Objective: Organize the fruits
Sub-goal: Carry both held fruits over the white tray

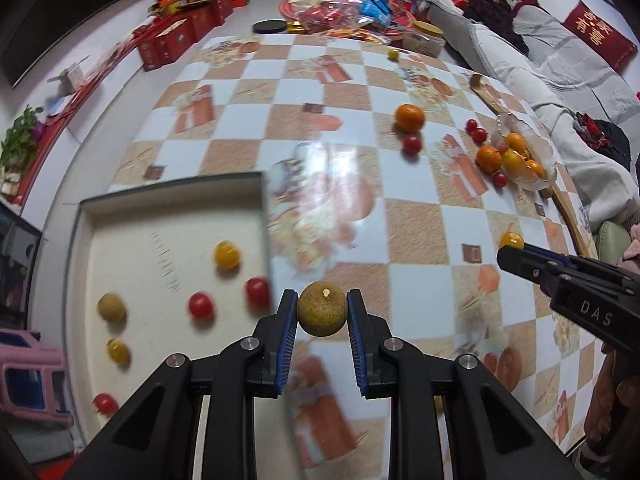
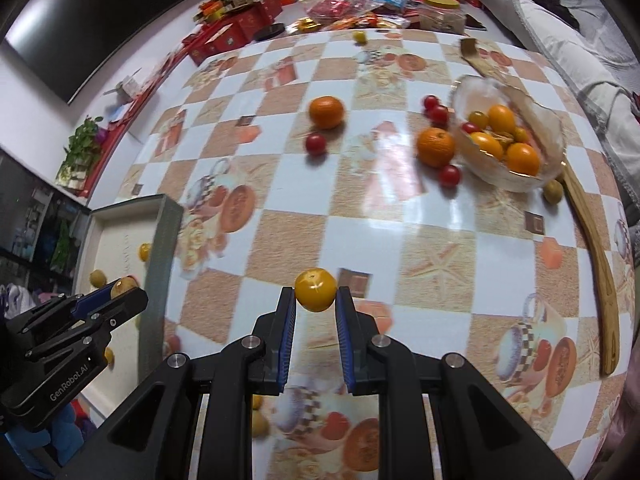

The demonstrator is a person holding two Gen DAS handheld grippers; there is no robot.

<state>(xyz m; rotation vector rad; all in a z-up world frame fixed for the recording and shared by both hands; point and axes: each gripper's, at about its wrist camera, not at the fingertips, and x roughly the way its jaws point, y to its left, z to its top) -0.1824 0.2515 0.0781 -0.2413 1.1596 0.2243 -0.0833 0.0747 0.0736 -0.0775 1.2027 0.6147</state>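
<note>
While the left gripper [image 1: 322,312] clasps a brown longan [image 1: 322,309] just beside the box [image 1: 168,188] and the right gripper [image 2: 316,300] pinches a yellow tomato [image 2: 315,289] over the table [image 2: 420,232], both seem mid-carry; next, lift over the box wall and release; motion blur smears the box's fruit.

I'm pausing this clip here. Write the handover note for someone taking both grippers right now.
Left gripper: shut on a brown longan, beside the box's right wall.
Right gripper: shut on a yellow tomato, above the tablecloth.
Done: the box holds several small fruits, red, yellow and brown.
Left: two oranges, red cherry tomatoes and a greenish fruit lie loose on the table; the glass bowl still holds fruit.
</note>
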